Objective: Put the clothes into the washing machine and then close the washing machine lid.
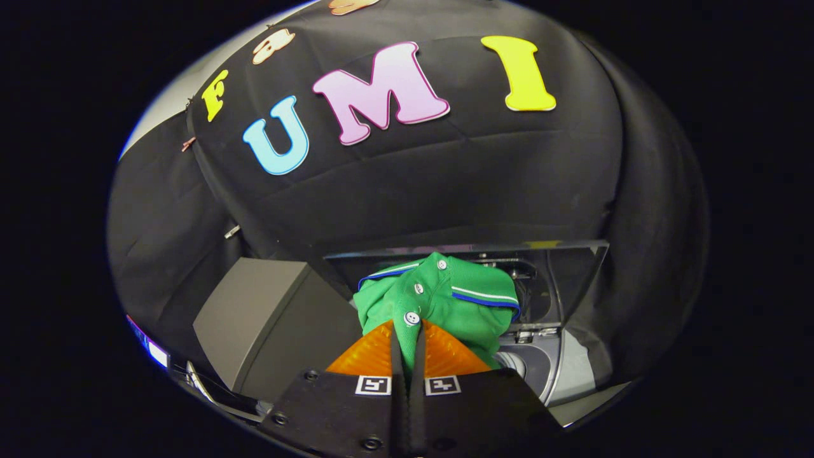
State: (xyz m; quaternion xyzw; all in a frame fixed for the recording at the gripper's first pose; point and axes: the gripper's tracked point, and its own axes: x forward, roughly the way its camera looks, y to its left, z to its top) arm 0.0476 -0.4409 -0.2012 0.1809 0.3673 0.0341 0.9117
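Your gripper (407, 337) is clamped on the green shirt (439, 299), frame centre, above the washing machine (540, 369); drop-in and open lid (572, 273) closing remain.

The green polo shirt (439, 299) covers most of the washing machine (547, 356) opening; the drum interior behind it cannot be made out. The shirt's lower part is concealed behind the gripper (410, 337), whose fingers are pinched together on the fabric. The raised lid (572, 267) reflects dark, indistinct shapes.
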